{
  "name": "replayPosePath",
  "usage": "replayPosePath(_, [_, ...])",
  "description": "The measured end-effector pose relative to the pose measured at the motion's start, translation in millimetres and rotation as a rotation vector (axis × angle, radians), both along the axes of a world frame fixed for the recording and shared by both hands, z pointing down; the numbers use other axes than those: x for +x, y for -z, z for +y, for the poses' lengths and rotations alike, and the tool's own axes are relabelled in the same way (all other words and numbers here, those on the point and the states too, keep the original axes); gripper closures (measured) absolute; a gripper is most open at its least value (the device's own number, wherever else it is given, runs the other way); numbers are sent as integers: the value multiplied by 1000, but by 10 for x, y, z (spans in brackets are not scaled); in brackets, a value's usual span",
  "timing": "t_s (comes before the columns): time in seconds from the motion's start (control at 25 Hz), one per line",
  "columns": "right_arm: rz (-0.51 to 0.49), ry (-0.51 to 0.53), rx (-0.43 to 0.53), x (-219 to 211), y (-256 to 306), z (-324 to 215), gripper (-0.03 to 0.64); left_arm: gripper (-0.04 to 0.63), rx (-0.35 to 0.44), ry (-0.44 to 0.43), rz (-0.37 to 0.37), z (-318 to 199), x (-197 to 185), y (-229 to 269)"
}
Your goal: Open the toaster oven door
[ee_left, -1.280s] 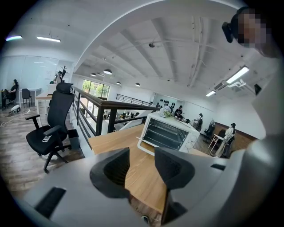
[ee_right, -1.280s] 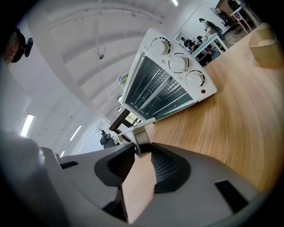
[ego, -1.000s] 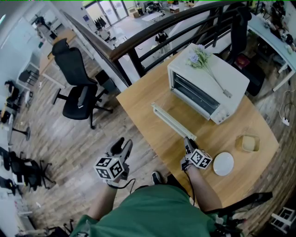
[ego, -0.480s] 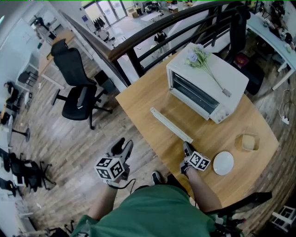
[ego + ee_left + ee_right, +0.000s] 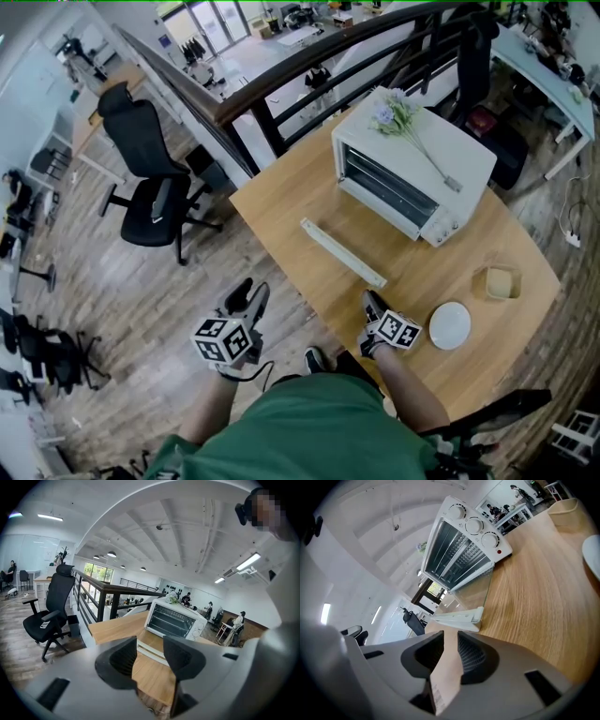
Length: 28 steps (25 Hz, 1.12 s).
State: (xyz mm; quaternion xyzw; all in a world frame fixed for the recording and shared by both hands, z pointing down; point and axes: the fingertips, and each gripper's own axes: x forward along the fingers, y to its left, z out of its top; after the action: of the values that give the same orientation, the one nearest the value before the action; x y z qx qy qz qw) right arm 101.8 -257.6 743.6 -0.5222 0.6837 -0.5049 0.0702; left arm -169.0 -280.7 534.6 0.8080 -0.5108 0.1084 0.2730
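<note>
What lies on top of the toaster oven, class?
A flower sprig lies diagonally across the white top of the toaster oven. The patch of the top directly beneath its blooms is covered and cannot be seen.

A white toaster oven, topped with pale lilac flowers on green stems, shares a light wood-grain desk with a white plate and a pale tan container. Black-and-white square markers pattern the cubes on the left tongs and right tongs. The person's shirt is green and the office chair is black.
</note>
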Motion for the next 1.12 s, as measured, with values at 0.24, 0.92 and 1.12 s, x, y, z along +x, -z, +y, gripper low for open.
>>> replayPosePath(0.24, [21,57,81,-201,442,10,514,410,13,-4,36,27,-1,37])
replayPosePath(0.92, [332,79,503,-250,2427,-205,531,410,86,3,121,56,-225,232])
replayPosePath(1.12, [558,98,659,-346,3009,-159,555,410,151,-7,114,4,-272,392])
